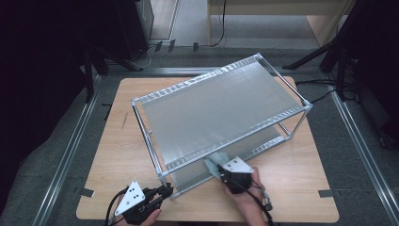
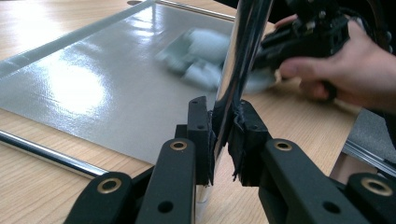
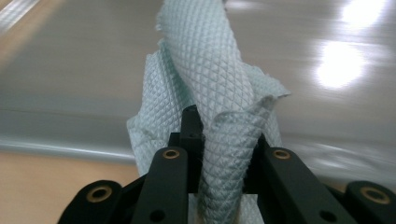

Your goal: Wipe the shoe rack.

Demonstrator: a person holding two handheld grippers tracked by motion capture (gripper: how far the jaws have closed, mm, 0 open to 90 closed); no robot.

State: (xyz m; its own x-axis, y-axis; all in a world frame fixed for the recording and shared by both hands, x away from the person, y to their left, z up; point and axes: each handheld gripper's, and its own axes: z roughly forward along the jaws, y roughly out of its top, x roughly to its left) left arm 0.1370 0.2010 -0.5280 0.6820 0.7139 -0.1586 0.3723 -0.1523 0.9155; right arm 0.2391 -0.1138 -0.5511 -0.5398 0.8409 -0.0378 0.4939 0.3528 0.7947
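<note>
Left gripper [image 1: 165, 190] jaws clamp rack's near-left post [image 2: 238, 70], steadying it; right gripper [image 1: 225, 175] jaws pinch cloth [image 3: 219, 107], wiping lower shelf [image 2: 84, 88].

We hold the left tool [image 2: 223, 140] low and level, its jaws pinched tight on what stands between them. Our right tool [image 3: 219, 140], off to its right, points forward, jaws clamped, our right hand [image 1: 244, 200] wrapped round its body from behind.
</note>
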